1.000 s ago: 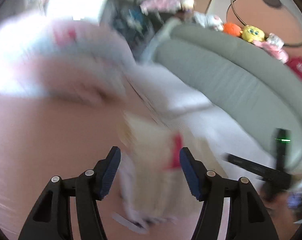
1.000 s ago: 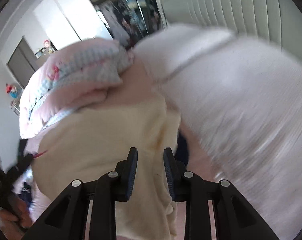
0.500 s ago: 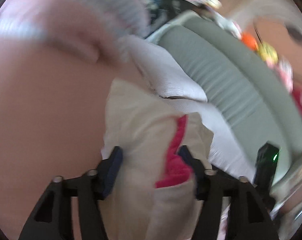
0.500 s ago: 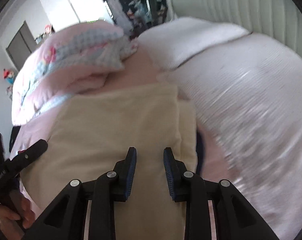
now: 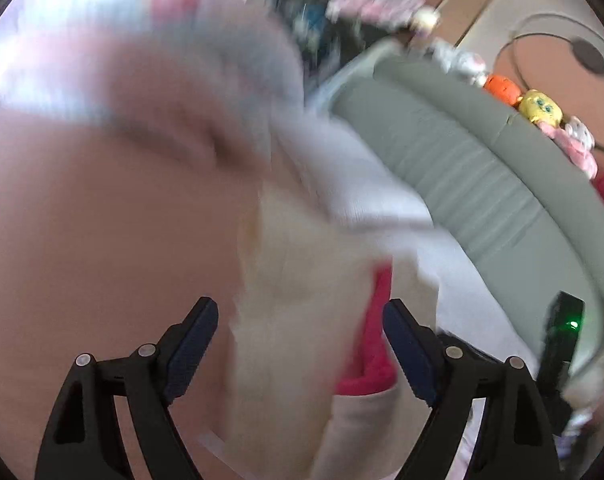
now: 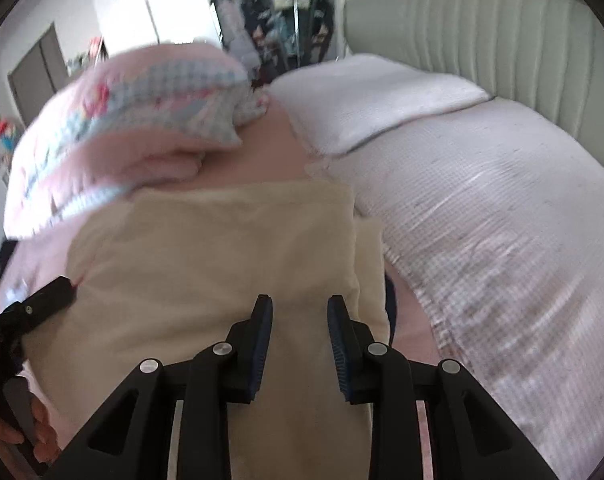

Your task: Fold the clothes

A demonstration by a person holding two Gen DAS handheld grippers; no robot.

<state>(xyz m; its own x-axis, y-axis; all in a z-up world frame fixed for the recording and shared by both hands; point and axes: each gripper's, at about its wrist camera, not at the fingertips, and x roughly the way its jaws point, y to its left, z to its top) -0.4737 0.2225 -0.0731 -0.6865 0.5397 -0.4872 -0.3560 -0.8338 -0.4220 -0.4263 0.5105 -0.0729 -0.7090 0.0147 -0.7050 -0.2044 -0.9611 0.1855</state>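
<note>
The left tool (image 5: 299,326) has its jaws spread wide with nothing between the pads; half a second ago it sat low over the cream garment (image 5: 297,320), and now it has drawn back and up, so more of the pink sheet (image 5: 101,248) shows to the garment's left. The view is smeared by motion; the garment's red lining (image 5: 372,344) shows as a strip just inside the right-hand finger, much as before.

The right tool (image 6: 299,330) holds its jaws part-way apart — a narrow gap, no cloth pinched in it, the same gap as in the earlier frame; it hovers over the near edge of the cream garment (image 6: 205,272), which lies flat and folded into a rough rectangle on the pink sheet (image 6: 273,148). Whether the fingertips touch the cloth cannot be told. Since the earlier frame this view has eased slightly back, and the garment's far edge sits a little lower in it.

Left of the garment, the tip of the left tool (image 6: 41,304) pokes in at its edge; right of the garment lies the white blanket (image 6: 482,220); beyond the garment, a pink and blue checked quilt (image 6: 121,128) is heaped, with a white pillow (image 6: 374,96) beside it and the grey padded headboard (image 6: 482,28) behind — plush toys (image 5: 540,110) line its top in the left view.
</note>
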